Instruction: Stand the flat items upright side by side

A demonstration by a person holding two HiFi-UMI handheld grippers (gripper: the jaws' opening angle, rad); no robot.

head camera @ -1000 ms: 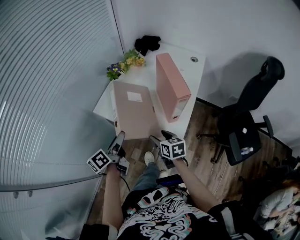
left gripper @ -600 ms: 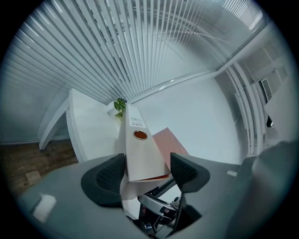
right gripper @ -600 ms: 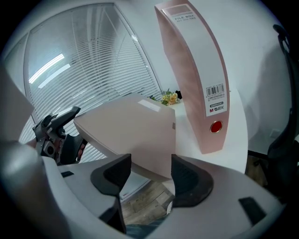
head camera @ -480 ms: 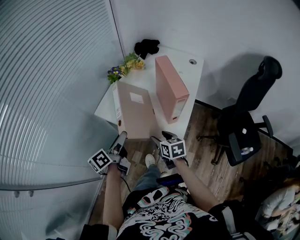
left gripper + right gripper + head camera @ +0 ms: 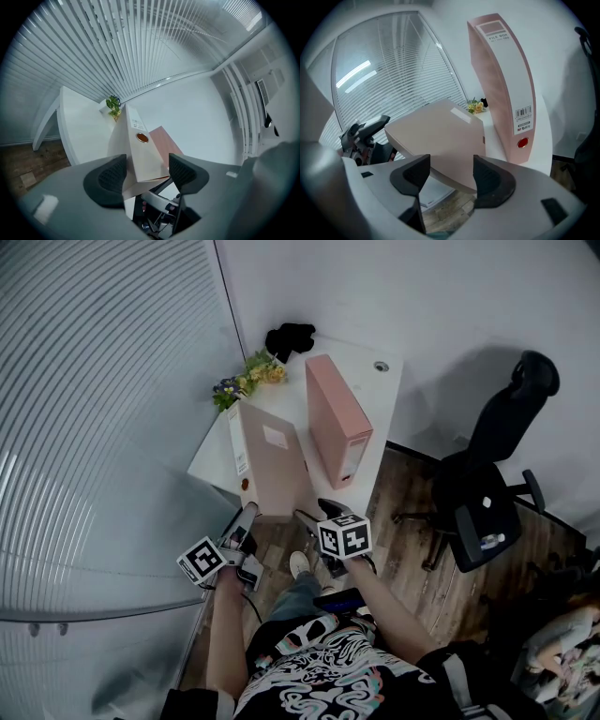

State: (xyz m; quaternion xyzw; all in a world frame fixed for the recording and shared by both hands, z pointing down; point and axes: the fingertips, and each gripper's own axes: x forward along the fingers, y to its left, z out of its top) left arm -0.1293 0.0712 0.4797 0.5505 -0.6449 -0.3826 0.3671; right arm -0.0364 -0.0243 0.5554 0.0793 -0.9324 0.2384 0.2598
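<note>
A person is tipping a pale file box [image 5: 270,460] up off its broad face at the near edge of a white surface [image 5: 375,395], working a gripper in each hand. Compared with a second ago, the box is leaning much more steeply and showing less of its face, so it is getting close to standing. A darker pink file box [image 5: 333,418] is already standing upright just to its right, a gap apart, so this looks like the last item to raise. The left gripper [image 5: 246,519] is closing its fingers and appears to be pinching the bottom of the box's spine. The right gripper [image 5: 314,514] is holding its fingers apart, having just widened them, with the box's lower corner between them. Whether they are touching it is unclear. The grippers are hiding the box's lower edge, so its footing cannot be judged. A dark object [image 5: 289,337] beside flowers [image 5: 246,381] is too small to identify.
</note>
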